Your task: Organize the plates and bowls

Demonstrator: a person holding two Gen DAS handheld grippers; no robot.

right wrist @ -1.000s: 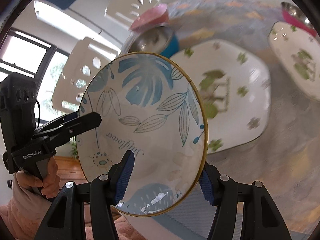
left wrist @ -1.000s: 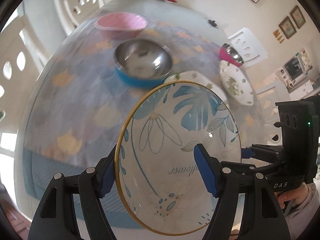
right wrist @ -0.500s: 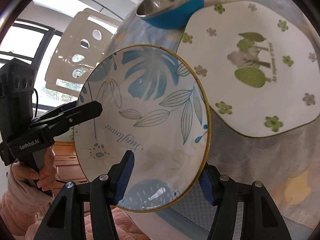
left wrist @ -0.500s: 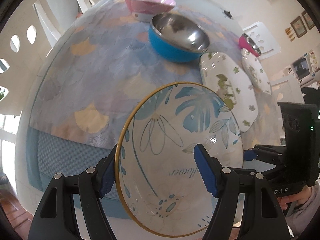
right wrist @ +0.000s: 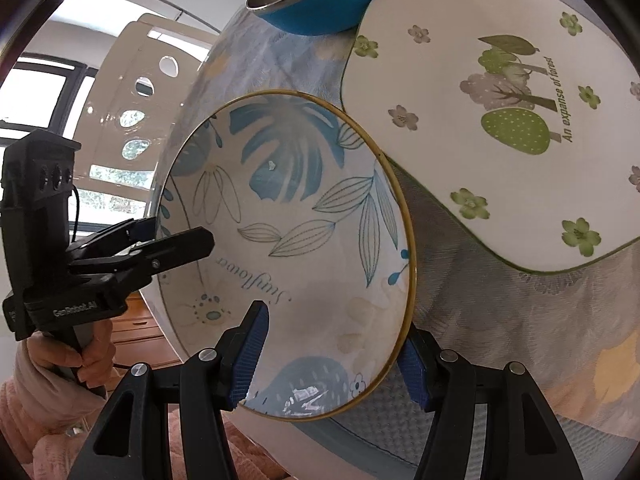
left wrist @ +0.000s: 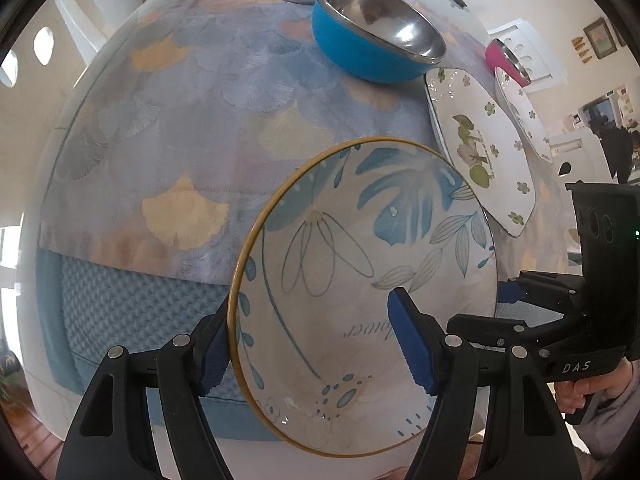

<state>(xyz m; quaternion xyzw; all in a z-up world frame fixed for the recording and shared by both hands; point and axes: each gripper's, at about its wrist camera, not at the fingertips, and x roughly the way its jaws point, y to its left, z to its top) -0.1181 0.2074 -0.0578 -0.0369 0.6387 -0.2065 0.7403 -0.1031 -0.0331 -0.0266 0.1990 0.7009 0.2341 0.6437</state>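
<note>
You hold the blue-leaf bowl (left wrist: 360, 240) with both tools at once. Your left tool (left wrist: 316, 340) pinches the rim at the lower left of its frame, one pad inside the bowl and one outside. Your right tool (right wrist: 332, 352) clamps the opposite rim at the bottom centre of its view. The bowl hangs tilted over the near edge of the table (left wrist: 168, 120). The green-flower plate (right wrist: 500, 100) lies upper right, the blue steel bowl (left wrist: 376, 40) beyond it.
</note>
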